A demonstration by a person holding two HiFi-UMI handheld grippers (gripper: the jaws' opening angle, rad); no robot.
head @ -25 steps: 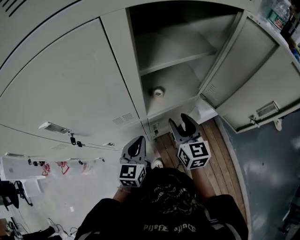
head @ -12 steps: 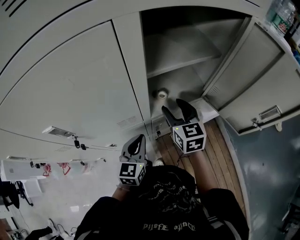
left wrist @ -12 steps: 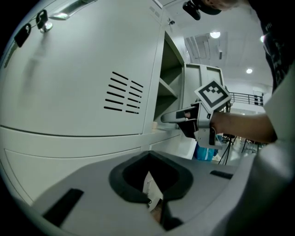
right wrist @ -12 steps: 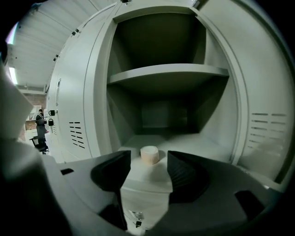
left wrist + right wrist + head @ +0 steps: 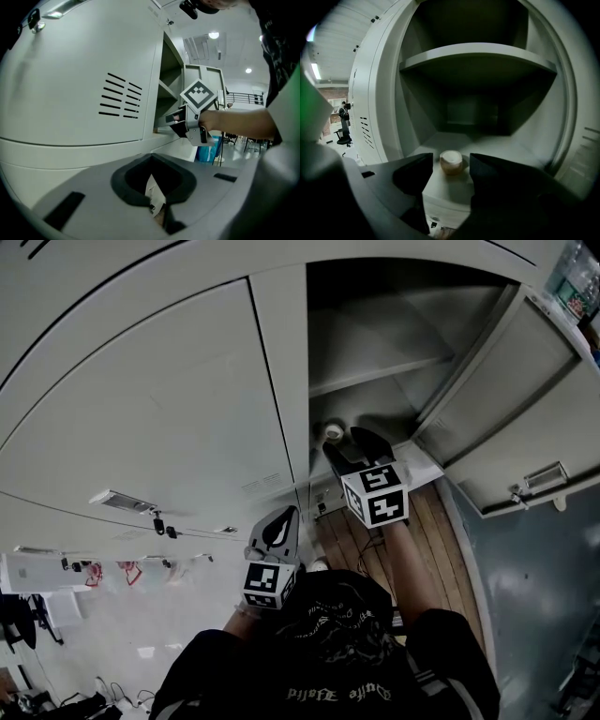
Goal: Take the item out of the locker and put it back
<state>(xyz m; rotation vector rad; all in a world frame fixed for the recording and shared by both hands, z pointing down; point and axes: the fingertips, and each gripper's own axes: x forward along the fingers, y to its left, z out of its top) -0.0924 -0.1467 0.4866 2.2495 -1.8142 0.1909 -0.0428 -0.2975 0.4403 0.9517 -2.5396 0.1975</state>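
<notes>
A small round tan item with a pale top [image 5: 333, 433] [image 5: 451, 161] stands on the floor of the open locker [image 5: 375, 399], near its front edge. My right gripper [image 5: 345, 442] [image 5: 451, 160] is at the locker's sill and points in at the item. Its jaws have just been opening and stand wide. The item lies just beyond the tips, in line with the gap, and neither pad touches it. My left gripper [image 5: 278, 526] hangs lower left by the closed door, shut and with nothing in it. The left gripper view catches the right gripper [image 5: 180, 123] at the locker mouth.
A shelf [image 5: 394, 367] [image 5: 478, 54] crosses the locker above the item. The open door [image 5: 506, 418] swings out on the right, with a latch [image 5: 546, 479]. A closed vented door [image 5: 159, 409] [image 5: 84, 84] fills the left. Wooden floor [image 5: 441, 540] lies below.
My right gripper has moved up the picture from in front of the locker's base to its sill, close to the item. The left gripper has stayed where it was.
</notes>
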